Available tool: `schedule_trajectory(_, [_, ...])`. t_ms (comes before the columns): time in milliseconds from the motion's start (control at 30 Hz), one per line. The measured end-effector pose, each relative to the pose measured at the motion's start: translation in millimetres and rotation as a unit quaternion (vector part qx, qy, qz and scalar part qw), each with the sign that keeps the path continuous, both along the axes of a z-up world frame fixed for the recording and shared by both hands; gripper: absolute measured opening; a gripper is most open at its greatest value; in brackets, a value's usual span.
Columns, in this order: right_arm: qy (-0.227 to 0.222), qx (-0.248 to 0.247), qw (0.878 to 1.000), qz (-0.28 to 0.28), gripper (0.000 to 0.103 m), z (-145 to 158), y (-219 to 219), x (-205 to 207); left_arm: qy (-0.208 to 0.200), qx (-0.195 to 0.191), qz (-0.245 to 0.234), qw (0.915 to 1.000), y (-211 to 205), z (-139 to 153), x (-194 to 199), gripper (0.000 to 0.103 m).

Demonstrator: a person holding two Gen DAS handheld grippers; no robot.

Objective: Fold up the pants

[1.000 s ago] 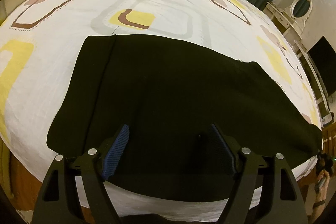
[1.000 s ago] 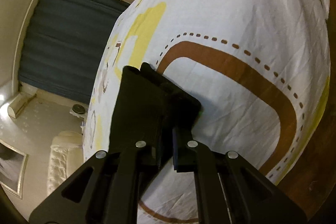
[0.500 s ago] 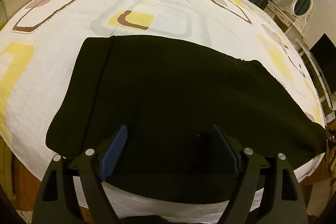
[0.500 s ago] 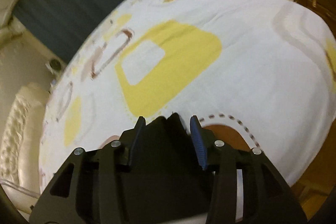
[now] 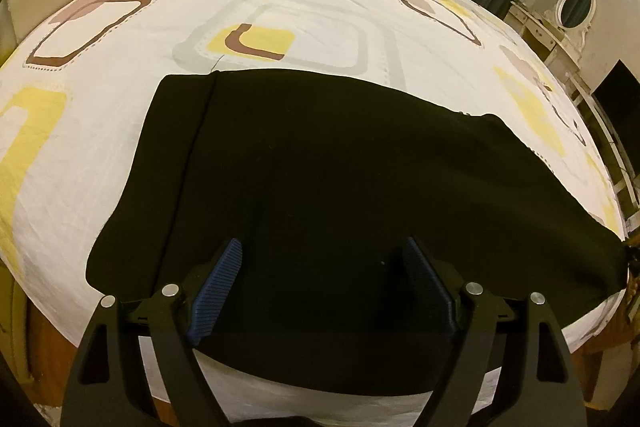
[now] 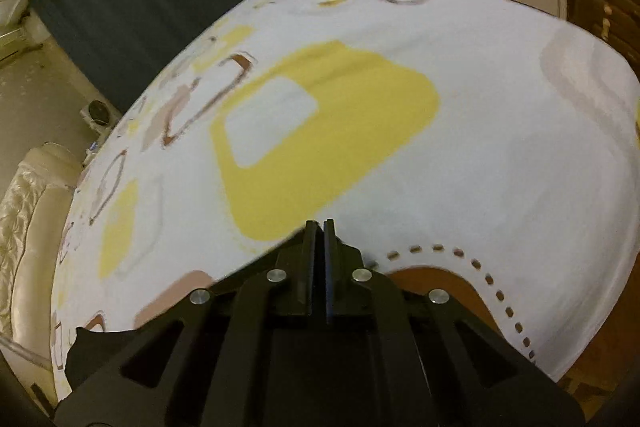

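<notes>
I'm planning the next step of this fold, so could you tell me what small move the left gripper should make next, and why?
Probably lower the left gripper and close it on the near edge of the black pants. Its jaws stand open just above that edge, gripping nothing, and the pants lie flat on the patterned bedsheet. The right gripper is shut at the pants' far end; whether it grips cloth is unclear.

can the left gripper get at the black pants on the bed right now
Probably yes. The left gripper is open and hangs right over the near part of the pants, which lie flat on the bed. Nothing shows between its fingers and the cloth.
</notes>
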State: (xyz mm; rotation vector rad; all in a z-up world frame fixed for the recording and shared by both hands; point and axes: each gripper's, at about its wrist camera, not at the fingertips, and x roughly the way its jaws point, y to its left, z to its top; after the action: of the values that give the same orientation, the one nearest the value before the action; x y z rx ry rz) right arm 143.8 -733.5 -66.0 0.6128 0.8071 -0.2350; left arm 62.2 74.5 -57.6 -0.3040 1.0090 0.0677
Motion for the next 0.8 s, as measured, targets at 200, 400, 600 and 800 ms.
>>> schedule_trajectory(200, [0.01, 0.01, 1.0, -0.026, 0.003, -14, -5, 5, -0.001, -0.001, 0.001, 1.0, 0, 0, 0, 0.082])
schedule_trajectory(400, [-0.07, 0.063, 0.993, -0.069, 0.014, 17, 8, -36, -0.004, -0.001, 0.005, 1.0, 0, 1, -1, 0.082])
schedule_trajectory(600, [-0.09, 0.24, 0.966, 0.025, 0.024, 4, 115, -88, -0.007, -0.006, 0.01, 0.9999, -3, 8, -3, 0.082])
schedule_trajectory(800, [-0.011, 0.33, 0.937, 0.111, 0.024, -38, 223, -100, -0.011, -0.016, 0.008, 0.9998, -10, 17, -8, 0.082])
